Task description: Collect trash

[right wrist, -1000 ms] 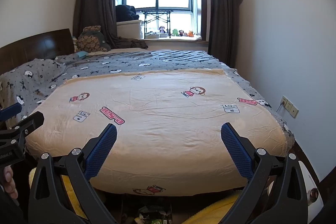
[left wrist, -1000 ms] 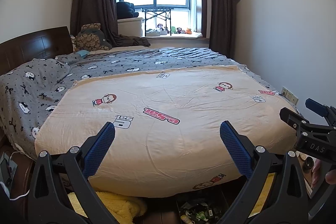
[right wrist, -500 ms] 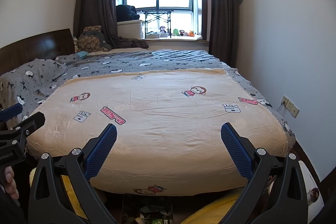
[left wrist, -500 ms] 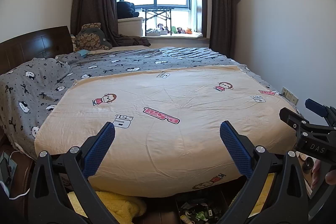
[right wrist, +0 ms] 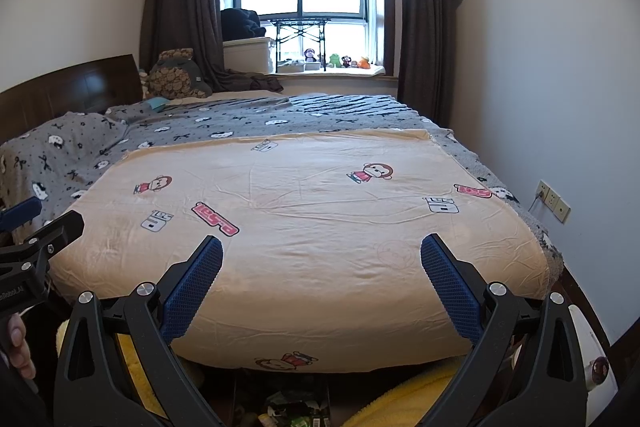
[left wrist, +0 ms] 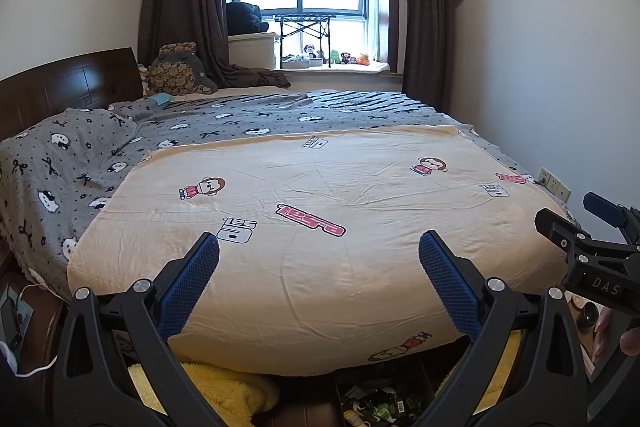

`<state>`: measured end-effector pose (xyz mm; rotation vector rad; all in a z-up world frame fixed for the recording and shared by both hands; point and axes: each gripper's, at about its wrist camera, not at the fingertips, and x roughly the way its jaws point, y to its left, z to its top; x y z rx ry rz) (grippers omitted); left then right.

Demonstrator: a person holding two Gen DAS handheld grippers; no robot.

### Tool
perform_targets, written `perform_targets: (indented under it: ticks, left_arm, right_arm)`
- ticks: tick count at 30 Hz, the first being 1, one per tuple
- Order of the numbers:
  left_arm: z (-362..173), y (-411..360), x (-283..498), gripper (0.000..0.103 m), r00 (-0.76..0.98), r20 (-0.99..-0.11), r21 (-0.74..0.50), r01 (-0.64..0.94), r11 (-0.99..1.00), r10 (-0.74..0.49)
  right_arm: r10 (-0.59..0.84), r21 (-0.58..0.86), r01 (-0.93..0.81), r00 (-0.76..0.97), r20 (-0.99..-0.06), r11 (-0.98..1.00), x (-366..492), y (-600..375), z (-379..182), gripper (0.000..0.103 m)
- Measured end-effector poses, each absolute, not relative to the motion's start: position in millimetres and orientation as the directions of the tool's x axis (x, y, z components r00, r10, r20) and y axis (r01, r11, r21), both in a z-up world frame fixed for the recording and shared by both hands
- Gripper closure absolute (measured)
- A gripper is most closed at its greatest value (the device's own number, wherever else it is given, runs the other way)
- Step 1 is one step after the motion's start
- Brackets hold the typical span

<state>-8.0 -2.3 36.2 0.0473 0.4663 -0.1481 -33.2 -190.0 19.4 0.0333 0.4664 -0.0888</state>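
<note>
A pile of mixed trash (left wrist: 376,405) lies low in a dark box at the foot of the bed; it also shows in the right wrist view (right wrist: 294,409). My left gripper (left wrist: 318,247) is open and empty, held above the bed's near end. My right gripper (right wrist: 321,247) is open and empty too, at the same height. Each gripper shows at the edge of the other's view: the right one (left wrist: 592,223) at the right, the left one (right wrist: 40,223) at the left. No trash lies on the bed top.
A bed with a cream cartoon sheet (left wrist: 320,211) and a grey blanket (left wrist: 100,155) fills the room. Yellow fleece (left wrist: 224,383) hangs at its foot. A wall socket (right wrist: 554,201) is on the right wall. The window sill (left wrist: 332,61) holds small toys.
</note>
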Motion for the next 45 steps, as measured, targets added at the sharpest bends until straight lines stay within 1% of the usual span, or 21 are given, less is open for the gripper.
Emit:
perform_targets:
  ticks: [16,20,25,30,45]
  left_arm:
    - [34,4,-6,0.008,0.886,-0.452,-0.007,0.112,0.994,-0.103]
    - [35,7,-5,0.008,0.888,-0.452,-0.011,0.087,0.996,-0.082]
    - [34,7,-7,0.008,0.896,-0.445,0.021,0.027,0.999,-0.014]
    - [33,9,-6,0.008,0.889,-0.455,-0.01,0.046,0.999,-0.046]
    - [33,9,-7,0.008,0.888,-0.456,-0.015,0.051,0.999,-0.052]
  right_arm:
    - [-0.075,0.001,0.085,0.889,-0.452,0.996,-35,-183,19,0.004]
    - [-0.081,0.001,0.091,0.889,-0.451,0.996,-34,-184,19,0.004]
    - [-0.079,-0.003,0.087,0.89,-0.449,0.996,-34,-183,18,0.004]
    - [-0.07,-0.008,0.074,0.889,-0.452,0.997,-34,-178,17,0.004]
    - [-0.062,-0.015,0.062,0.889,-0.453,0.998,-34,-172,17,0.004]
